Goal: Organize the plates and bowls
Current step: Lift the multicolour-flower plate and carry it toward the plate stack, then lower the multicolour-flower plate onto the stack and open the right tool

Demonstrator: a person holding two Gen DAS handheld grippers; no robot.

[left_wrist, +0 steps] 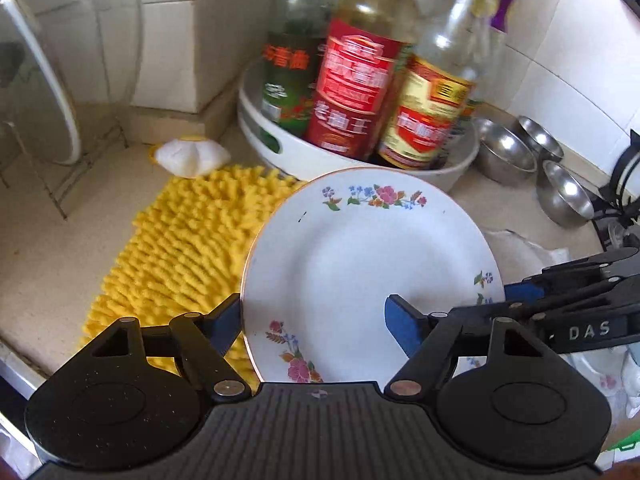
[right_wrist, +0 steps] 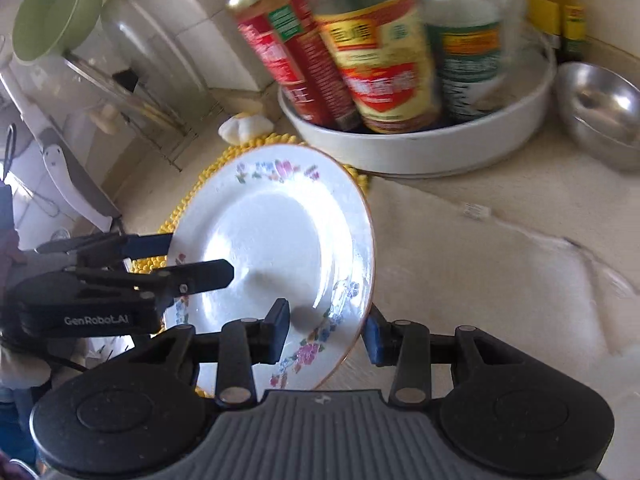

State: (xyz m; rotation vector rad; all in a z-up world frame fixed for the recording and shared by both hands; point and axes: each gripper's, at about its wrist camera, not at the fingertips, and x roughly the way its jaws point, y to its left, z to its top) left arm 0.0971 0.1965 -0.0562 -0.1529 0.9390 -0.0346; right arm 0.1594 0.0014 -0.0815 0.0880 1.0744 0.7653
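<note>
A white plate with a flower rim (left_wrist: 360, 264) is held tilted above the yellow mat (left_wrist: 188, 240). My left gripper (left_wrist: 316, 320) straddles its near rim, one finger behind the plate and one in front; the jaws stand wide and I cannot tell if they pinch it. My right gripper (right_wrist: 326, 330) straddles the plate's (right_wrist: 276, 248) right rim the same way, its fingers a little apart from the rim. Each gripper shows in the other view, the right one (left_wrist: 560, 300) and the left one (right_wrist: 132, 280). Steel bowls (left_wrist: 508, 152) sit at the right.
A white round tray (left_wrist: 304, 152) holds several sauce bottles (left_wrist: 356, 80) behind the plate. A glass lid (left_wrist: 36, 92) stands in a wire rack at the left. A green bowl (right_wrist: 52, 12) hangs top left. A white cloth (right_wrist: 500, 272) lies on the counter.
</note>
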